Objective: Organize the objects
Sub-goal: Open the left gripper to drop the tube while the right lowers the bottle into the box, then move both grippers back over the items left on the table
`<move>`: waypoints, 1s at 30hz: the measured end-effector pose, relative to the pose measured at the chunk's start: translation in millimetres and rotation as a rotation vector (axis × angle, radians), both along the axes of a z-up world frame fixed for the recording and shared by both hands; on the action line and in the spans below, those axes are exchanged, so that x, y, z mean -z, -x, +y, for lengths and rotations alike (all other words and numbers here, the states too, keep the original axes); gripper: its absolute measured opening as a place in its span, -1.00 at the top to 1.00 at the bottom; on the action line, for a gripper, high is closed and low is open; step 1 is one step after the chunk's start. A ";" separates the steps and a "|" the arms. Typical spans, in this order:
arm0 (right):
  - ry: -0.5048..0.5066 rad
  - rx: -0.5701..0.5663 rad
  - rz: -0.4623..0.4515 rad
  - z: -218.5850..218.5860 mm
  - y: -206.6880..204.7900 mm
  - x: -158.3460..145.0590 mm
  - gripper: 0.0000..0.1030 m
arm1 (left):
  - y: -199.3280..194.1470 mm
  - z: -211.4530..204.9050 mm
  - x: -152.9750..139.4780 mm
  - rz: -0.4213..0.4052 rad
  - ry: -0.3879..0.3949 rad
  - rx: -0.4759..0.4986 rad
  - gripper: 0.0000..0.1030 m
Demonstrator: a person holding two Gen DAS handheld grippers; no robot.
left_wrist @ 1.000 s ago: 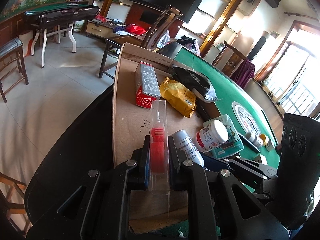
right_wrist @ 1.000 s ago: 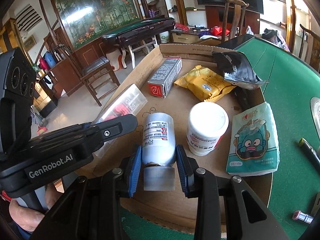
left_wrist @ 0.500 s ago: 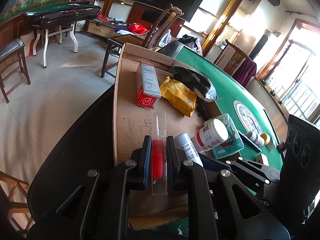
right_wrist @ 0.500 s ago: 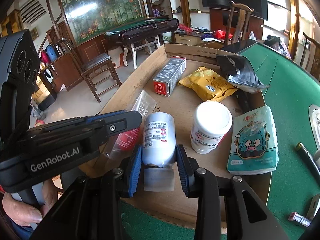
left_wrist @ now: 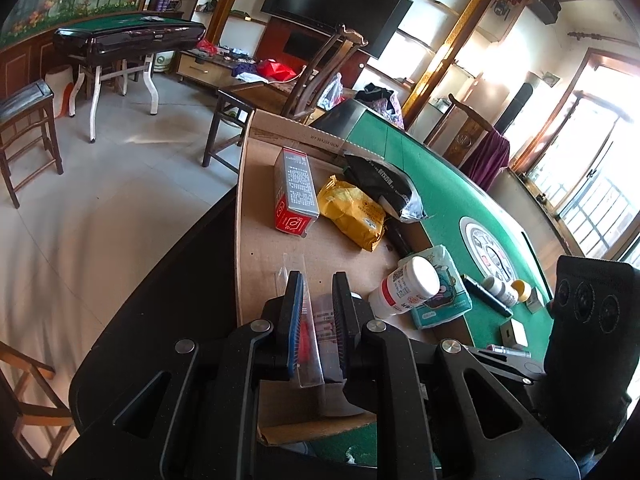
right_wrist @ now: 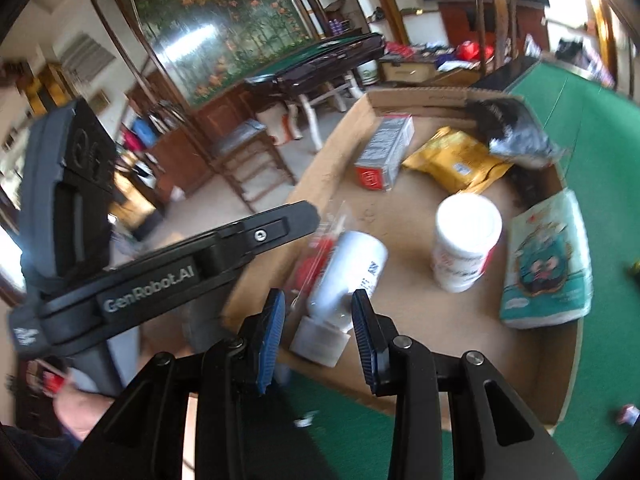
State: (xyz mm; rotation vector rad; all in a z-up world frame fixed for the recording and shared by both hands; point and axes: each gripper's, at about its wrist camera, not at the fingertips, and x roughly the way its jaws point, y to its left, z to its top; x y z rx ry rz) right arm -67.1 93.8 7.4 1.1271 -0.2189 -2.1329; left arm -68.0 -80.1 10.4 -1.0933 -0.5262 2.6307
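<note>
Home living room. Wall-mounted television, wooden chairs, tiled floor. Green felt bench; second game table stands opposite.

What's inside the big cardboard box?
The cardboard box holds a red-and-grey carton, a yellow pouch, a black bag, a white-capped bottle and a tissue pack. Whatever lies under the bags is hidden.

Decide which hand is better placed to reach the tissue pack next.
Probably right. The tissue pack lies at the cardboard box's right side, nearer the right tool; the left tool is shut on a clear packet.
</note>
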 end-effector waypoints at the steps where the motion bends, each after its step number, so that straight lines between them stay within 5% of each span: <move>1: 0.021 0.002 -0.007 3.3 0.0 -0.8 0.33 | 0.0 0.5 -1.0 0.001 0.001 0.000 0.75; 18: 0.146 0.197 0.070 114.2 -6.8 -39.7 0.33 | -9.0 61.0 -18.3 0.041 0.080 0.139 0.75; 30: 0.160 0.322 0.077 191.1 -15.2 -31.5 0.33 | -15.2 133.5 -24.6 0.054 0.169 0.289 0.75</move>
